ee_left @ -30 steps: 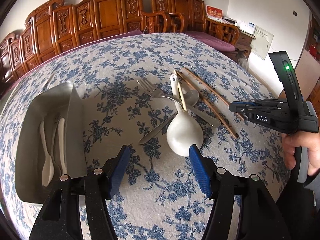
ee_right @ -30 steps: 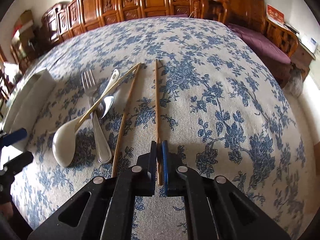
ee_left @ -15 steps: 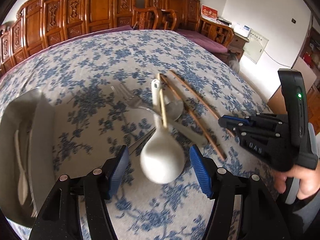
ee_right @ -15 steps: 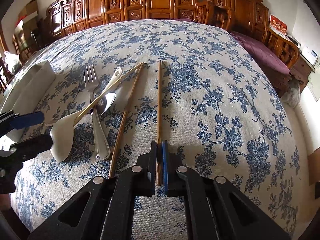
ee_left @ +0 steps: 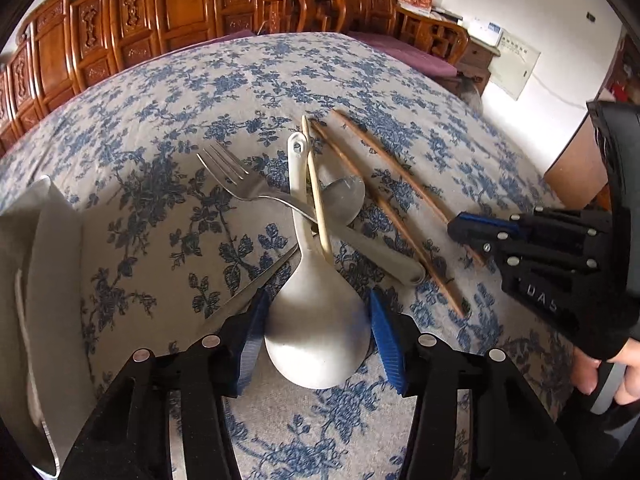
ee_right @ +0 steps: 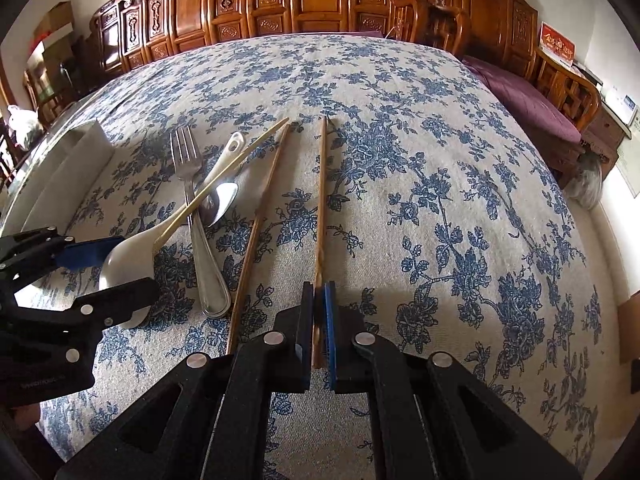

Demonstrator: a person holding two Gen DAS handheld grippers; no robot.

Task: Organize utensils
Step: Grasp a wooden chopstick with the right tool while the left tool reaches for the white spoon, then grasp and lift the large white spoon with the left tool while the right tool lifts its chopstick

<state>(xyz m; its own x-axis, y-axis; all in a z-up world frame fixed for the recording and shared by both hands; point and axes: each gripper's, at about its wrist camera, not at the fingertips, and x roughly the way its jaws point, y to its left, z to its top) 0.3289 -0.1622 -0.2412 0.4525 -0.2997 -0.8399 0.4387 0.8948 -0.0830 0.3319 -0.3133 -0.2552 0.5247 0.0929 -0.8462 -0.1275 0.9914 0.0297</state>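
Observation:
A white ceramic spoon [ee_left: 316,320] lies on the tablecloth with its bowl between the open jaws of my left gripper [ee_left: 316,334]; the pads flank it without clearly touching. A pale chopstick [ee_left: 316,188], a metal fork [ee_left: 248,184] and a metal spoon [ee_left: 344,200] cross over its handle. My right gripper [ee_right: 319,320] is shut on the near end of a brown chopstick [ee_right: 321,200]. A second brown chopstick [ee_right: 260,220] lies just left of it. The left gripper [ee_right: 92,276] also shows in the right wrist view, around the white spoon [ee_right: 132,248].
A metal tray [ee_left: 36,280] holding white spoons stands at the left edge; it shows in the right wrist view [ee_right: 60,172] too. Carved wooden chairs [ee_right: 304,0] line the table's far side. The table's right edge drops off near a purple cushion [ee_right: 532,100].
My left gripper has moved forward and right, so the white spoon's bowl now sits between its open jaws. The right gripper stays shut on the brown chopstick.

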